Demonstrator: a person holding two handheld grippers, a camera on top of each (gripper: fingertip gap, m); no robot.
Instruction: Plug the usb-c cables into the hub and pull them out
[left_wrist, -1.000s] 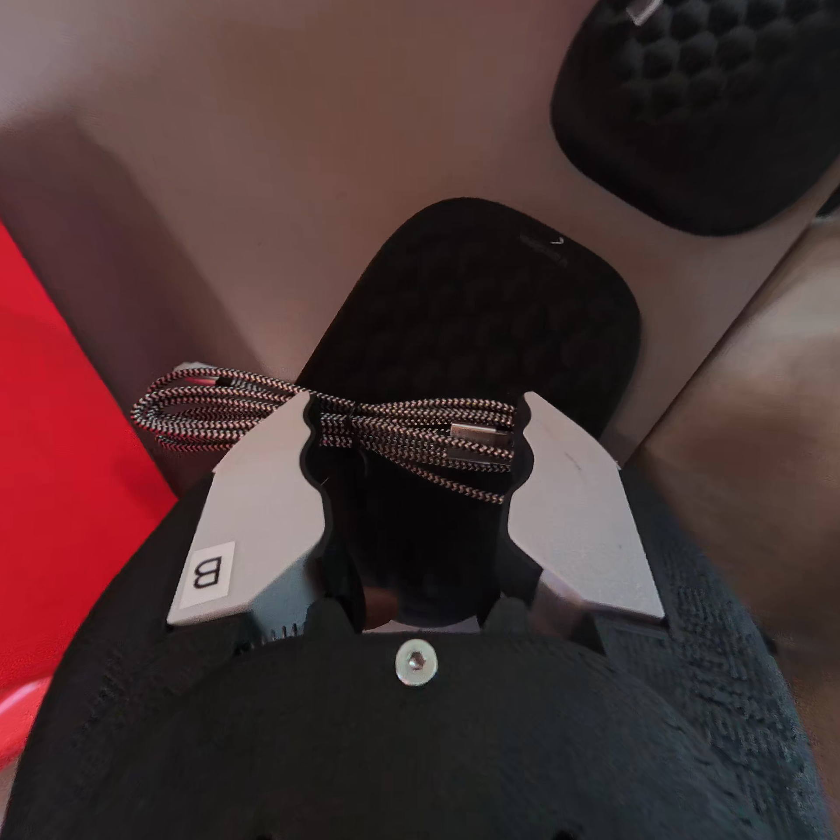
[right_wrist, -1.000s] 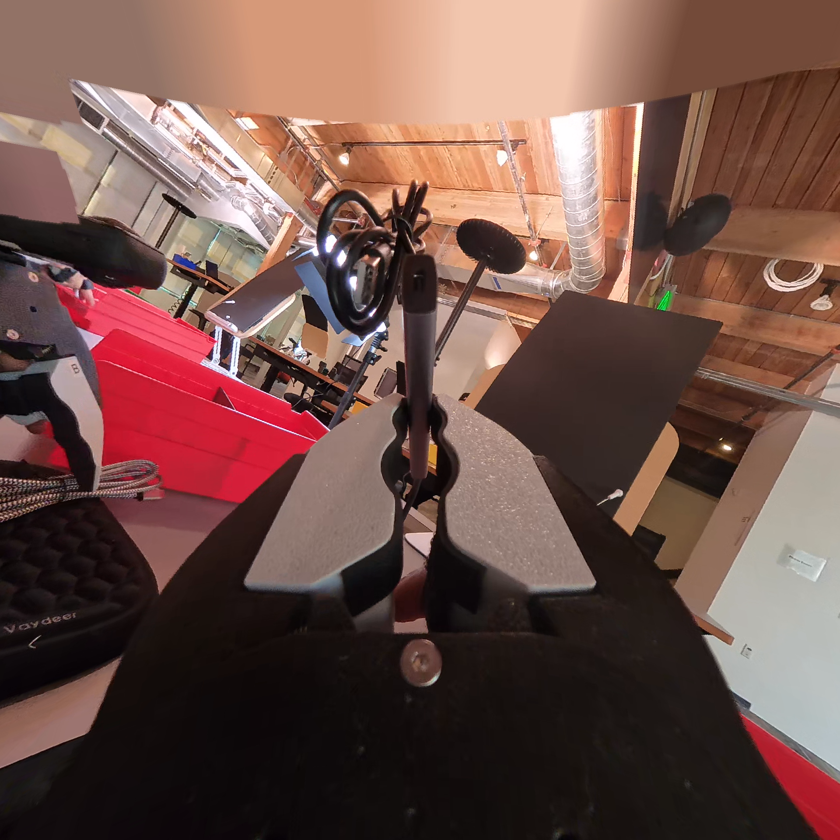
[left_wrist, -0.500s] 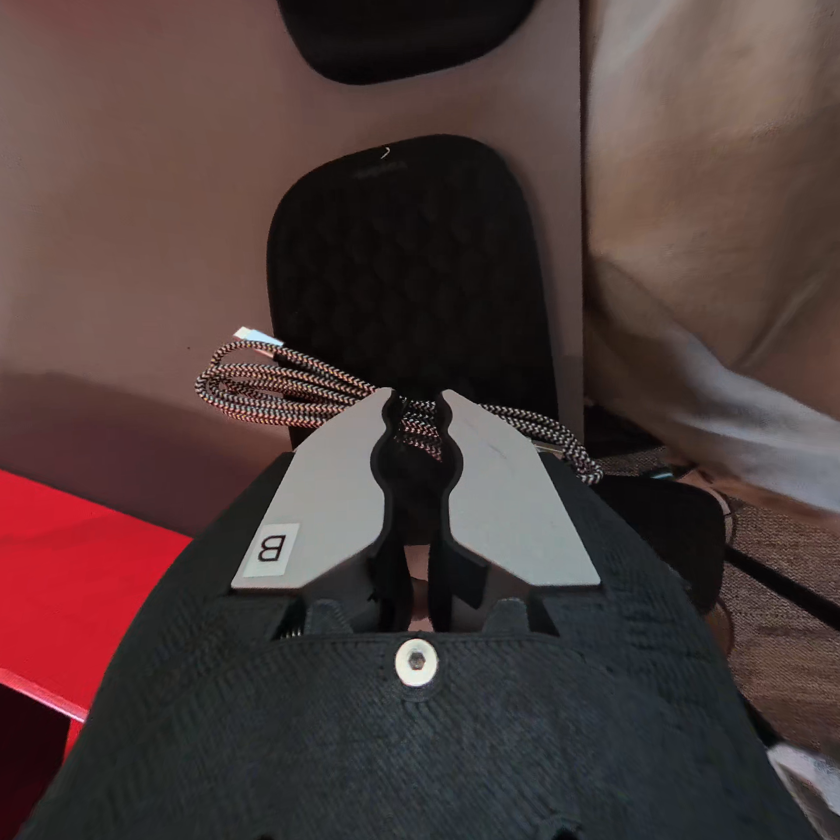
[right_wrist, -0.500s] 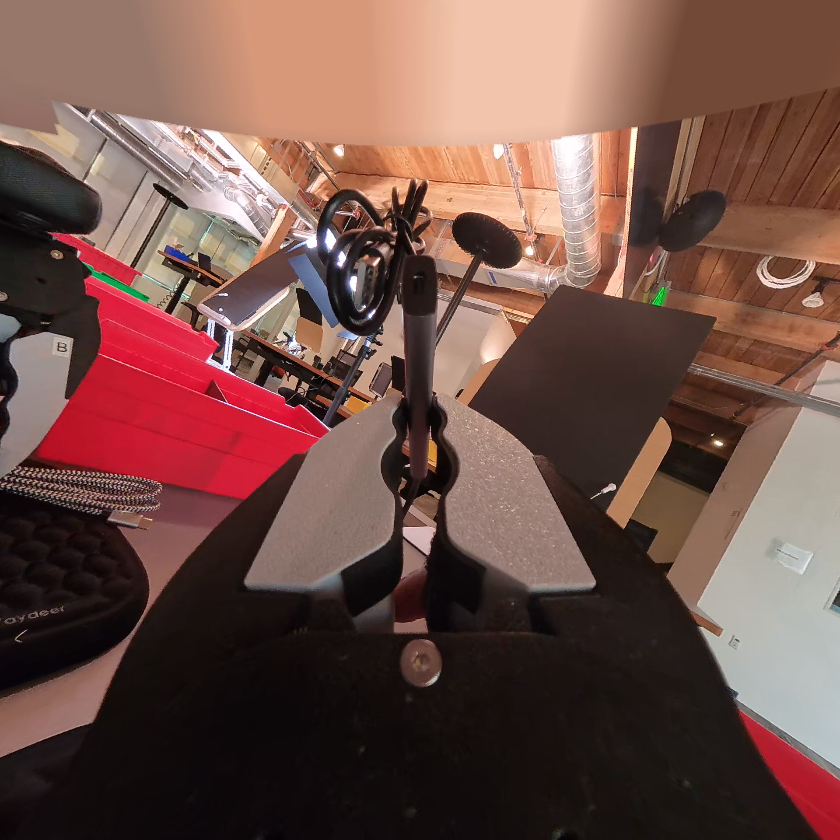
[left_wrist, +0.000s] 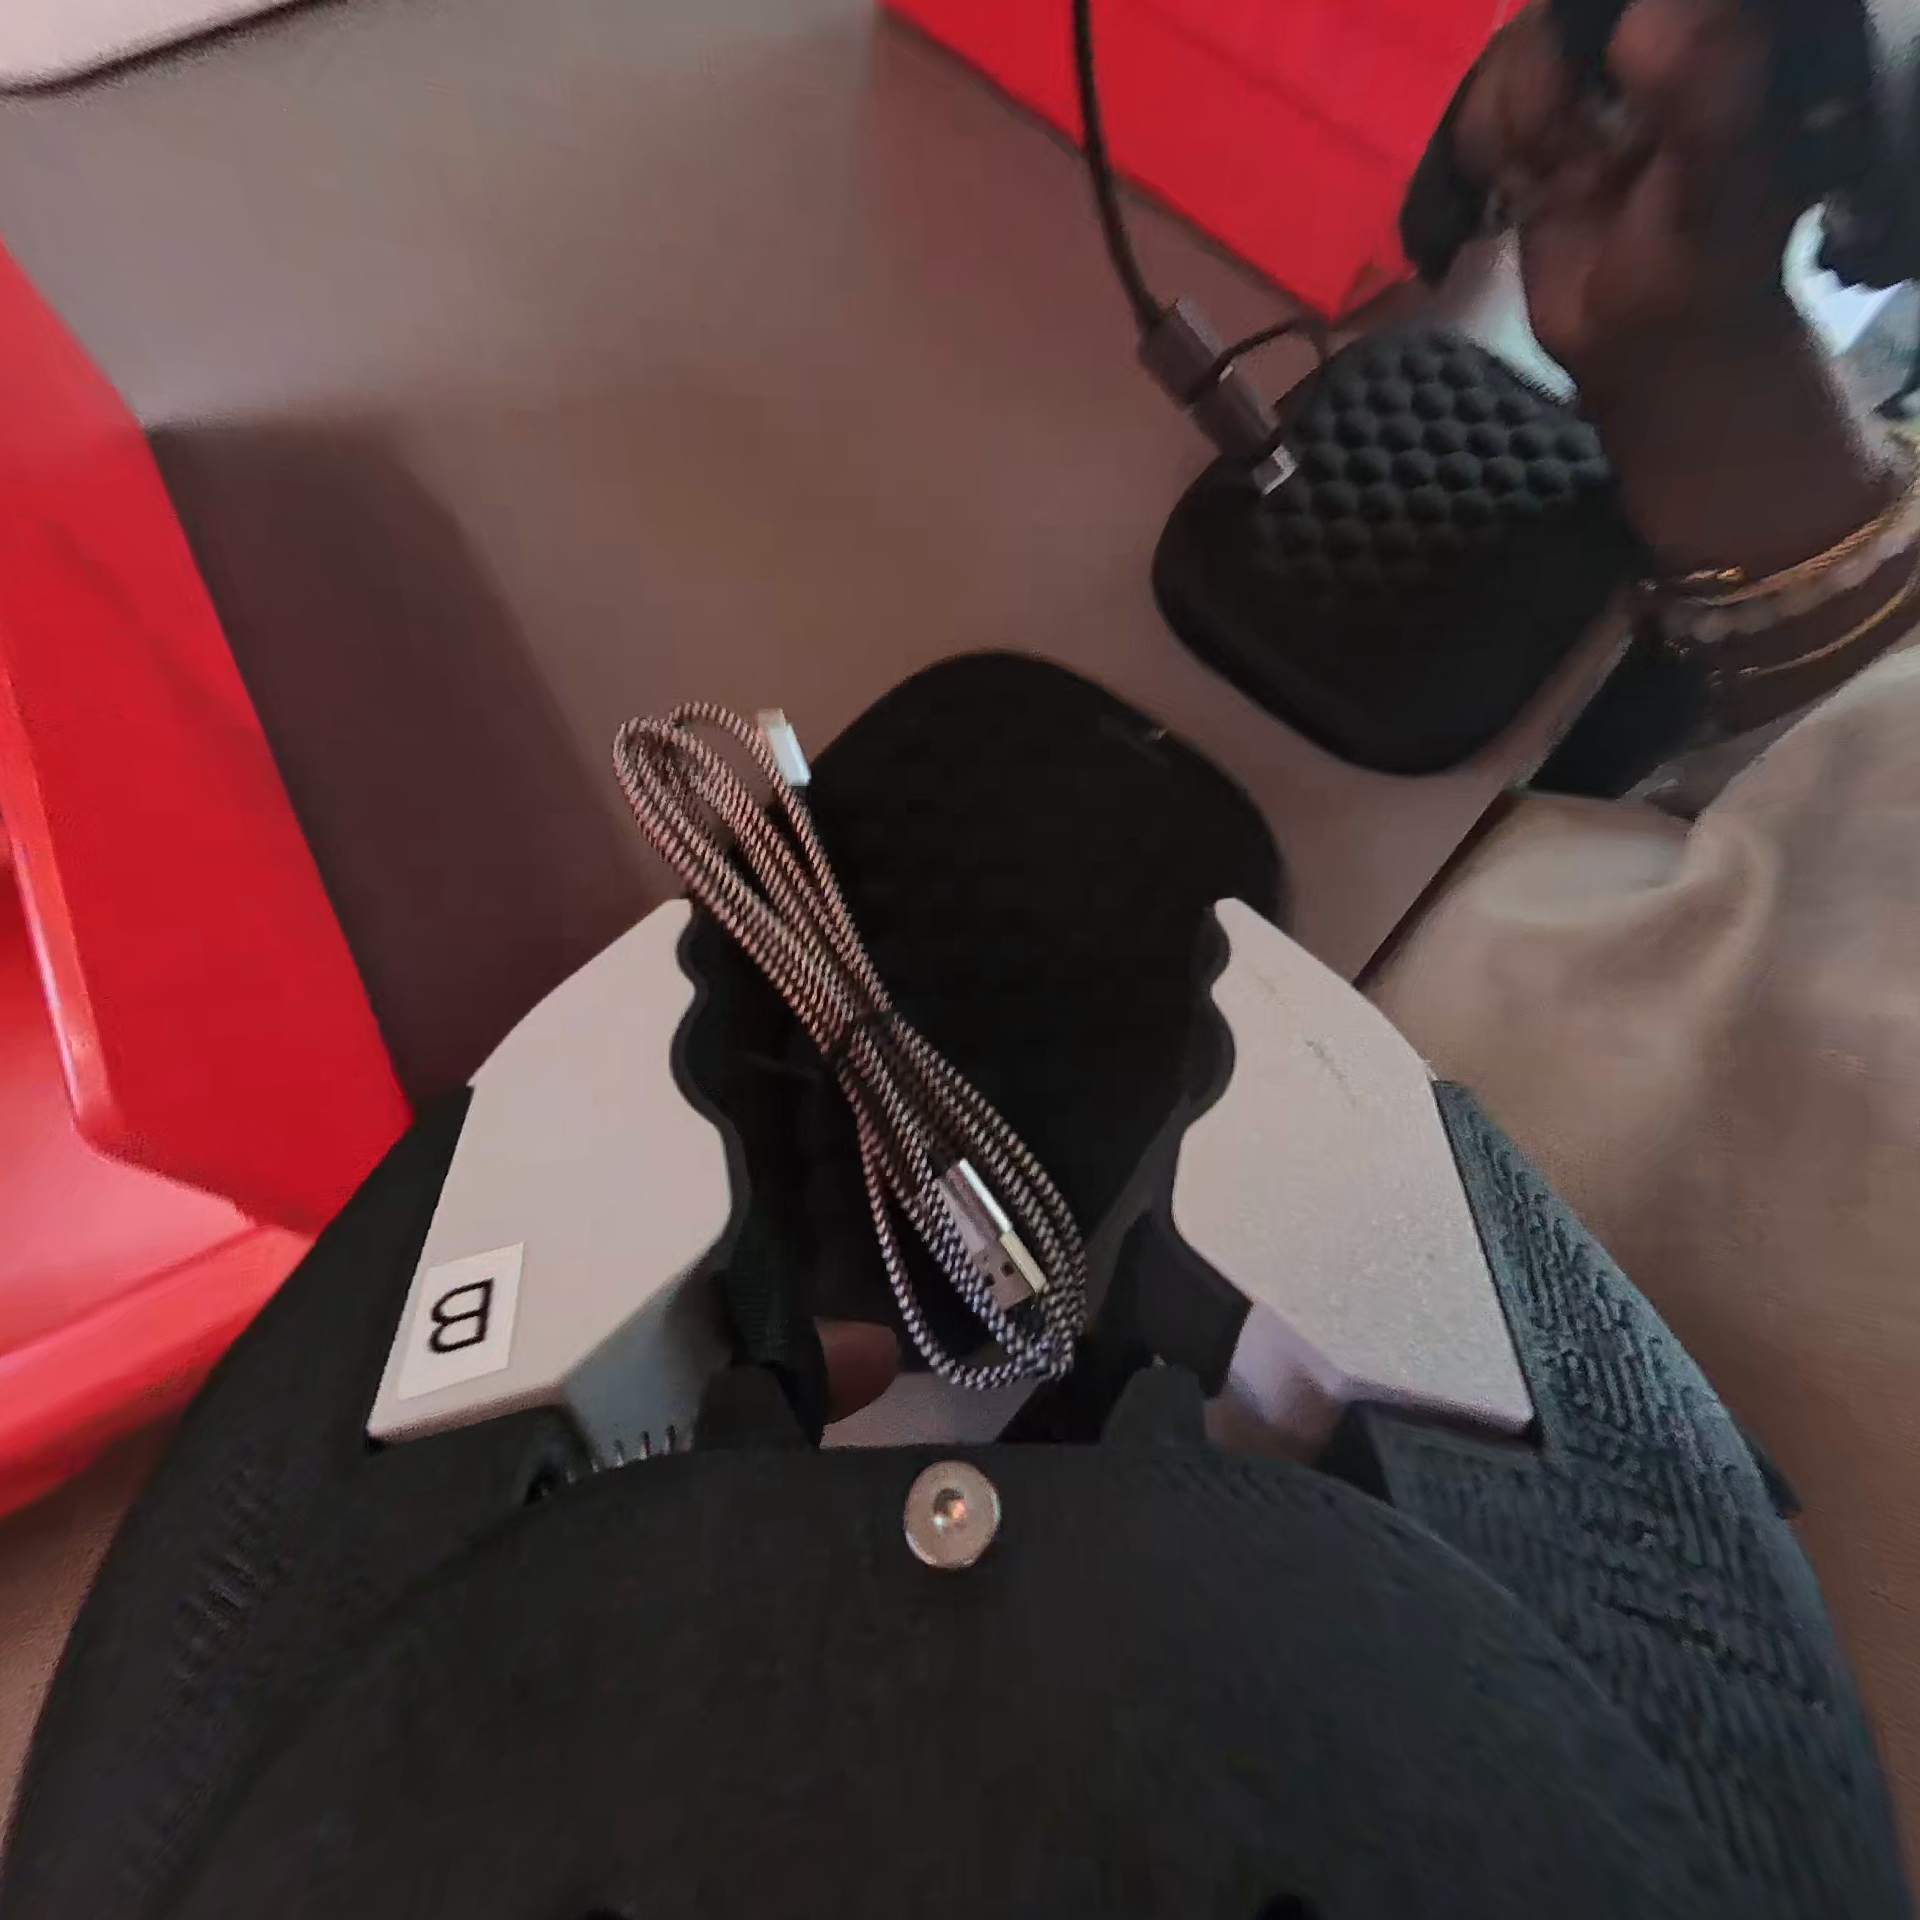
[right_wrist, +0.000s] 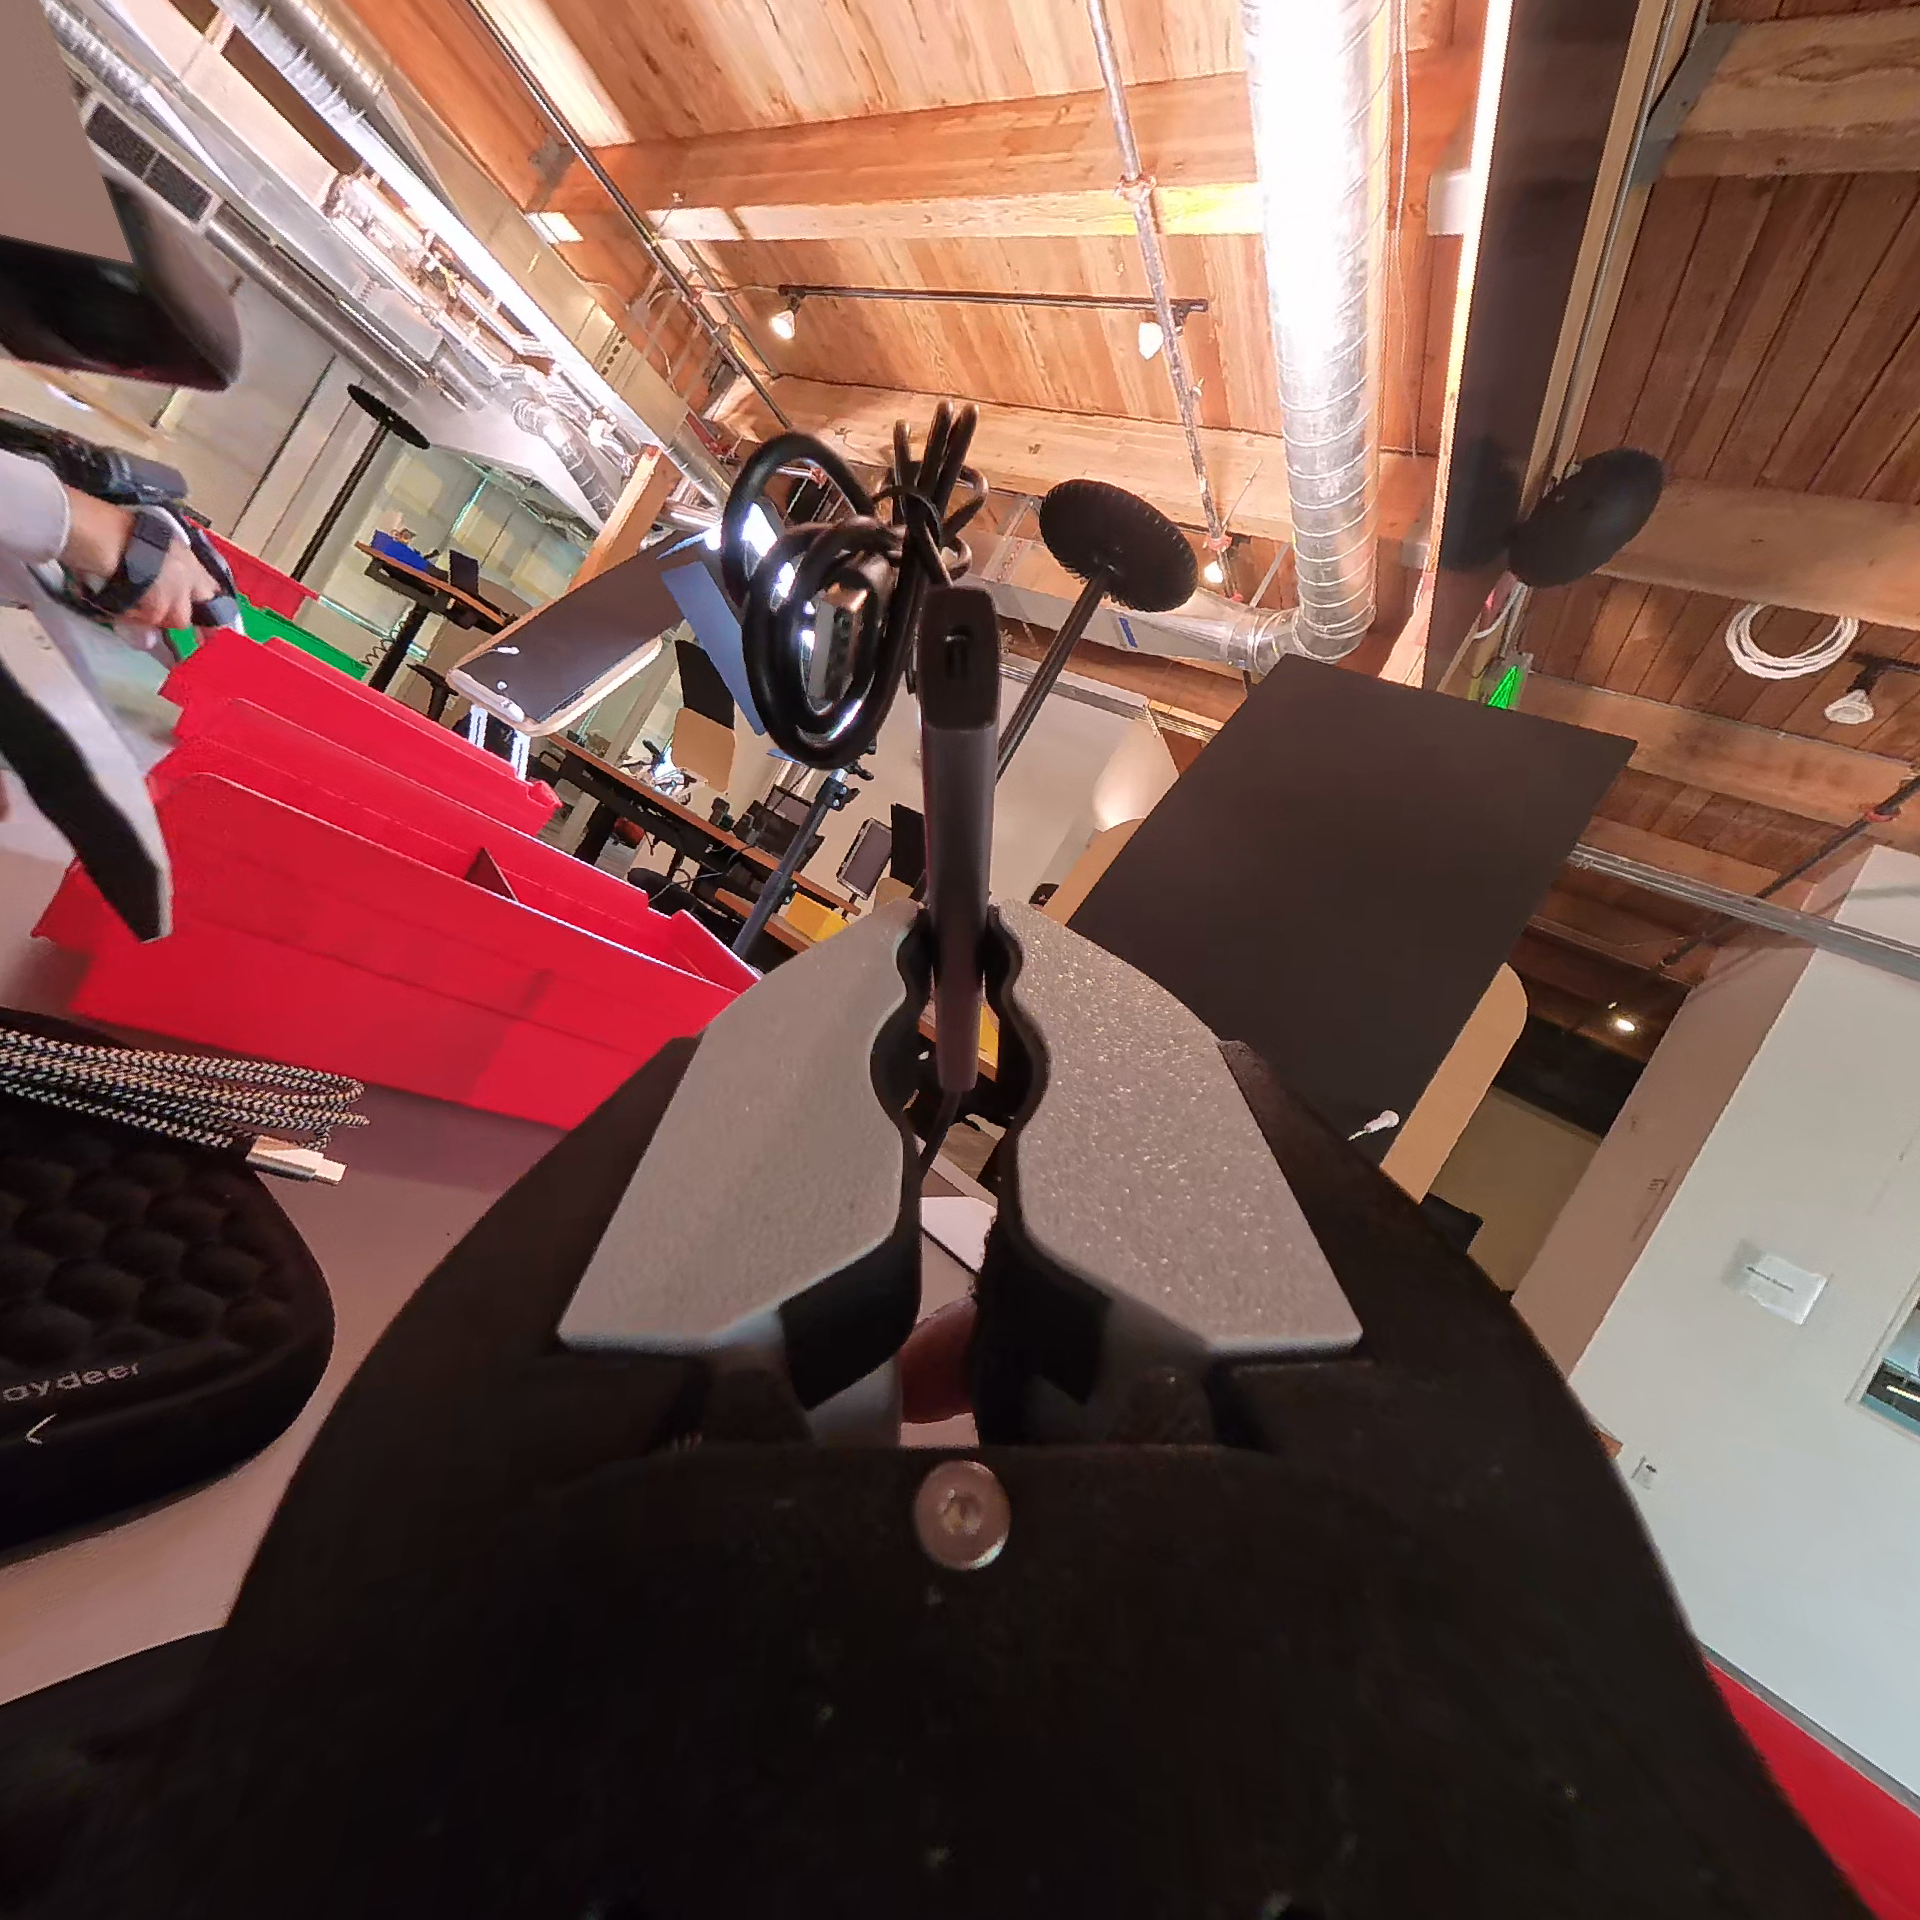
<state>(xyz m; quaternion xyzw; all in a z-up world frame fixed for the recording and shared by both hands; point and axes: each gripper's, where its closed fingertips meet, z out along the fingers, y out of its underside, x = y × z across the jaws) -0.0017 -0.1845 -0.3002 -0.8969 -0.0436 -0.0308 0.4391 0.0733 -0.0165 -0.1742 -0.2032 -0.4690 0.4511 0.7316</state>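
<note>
My left gripper (left_wrist: 954, 925) is open above a black dimpled pad (left_wrist: 1039, 831). A coiled black-and-white braided cable (left_wrist: 852, 1039) with silver plugs lies on that pad between the jaws, touching neither. The cable also shows in the right wrist view (right_wrist: 177, 1086) on the pad (right_wrist: 135, 1299), with one left finger (right_wrist: 94, 800) above it. My right gripper (right_wrist: 958, 920) is shut on a slim grey hub (right_wrist: 956, 810) held upright, with a coiled black cable (right_wrist: 821, 623) at its top. A black cable with grey plugs (left_wrist: 1216, 384) hangs over a second pad (left_wrist: 1392, 540).
Red bins stand along the table (left_wrist: 623, 364), at the left (left_wrist: 156, 831) and the back (left_wrist: 1247, 104), and also show in the right wrist view (right_wrist: 364, 935). A person's hand with a bracelet (left_wrist: 1662, 312) and pale clothing (left_wrist: 1662, 1039) are at the right. The gap from one gripper's tips to the other's is roughly 25 cm.
The left gripper closed on the braided cable bundle half a second ago and has now opened. The bundle has turned lengthwise on the pad. The right gripper still holds the hub upright.
</note>
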